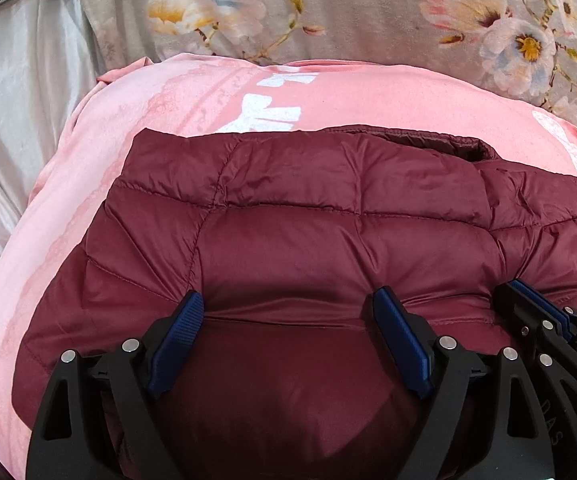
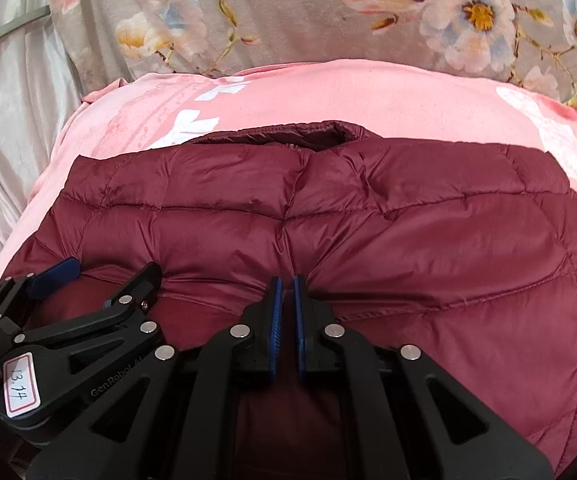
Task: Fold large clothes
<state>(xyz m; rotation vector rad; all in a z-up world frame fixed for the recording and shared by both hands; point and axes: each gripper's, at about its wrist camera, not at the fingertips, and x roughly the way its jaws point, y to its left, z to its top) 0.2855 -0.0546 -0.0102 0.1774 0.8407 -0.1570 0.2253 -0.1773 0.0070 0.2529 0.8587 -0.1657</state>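
A maroon quilted puffer jacket [image 1: 288, 208] lies folded on a pink sheet [image 1: 368, 96]; it also shows in the right wrist view [image 2: 368, 216]. Its collar [image 2: 308, 132] faces the far side. My left gripper [image 1: 288, 312] is open, its blue pads resting on the jacket's near folded edge. My right gripper [image 2: 287, 284] is shut on a pinch of the jacket's near edge. The right gripper shows at the right of the left wrist view [image 1: 536, 304], and the left gripper shows at the lower left of the right wrist view [image 2: 100, 276].
A grey floral blanket [image 1: 368, 8] lies beyond the pink sheet [image 2: 368, 92]. Pale silky fabric [image 1: 20, 100] lies at the left. The pink sheet carries white print [image 1: 264, 112].
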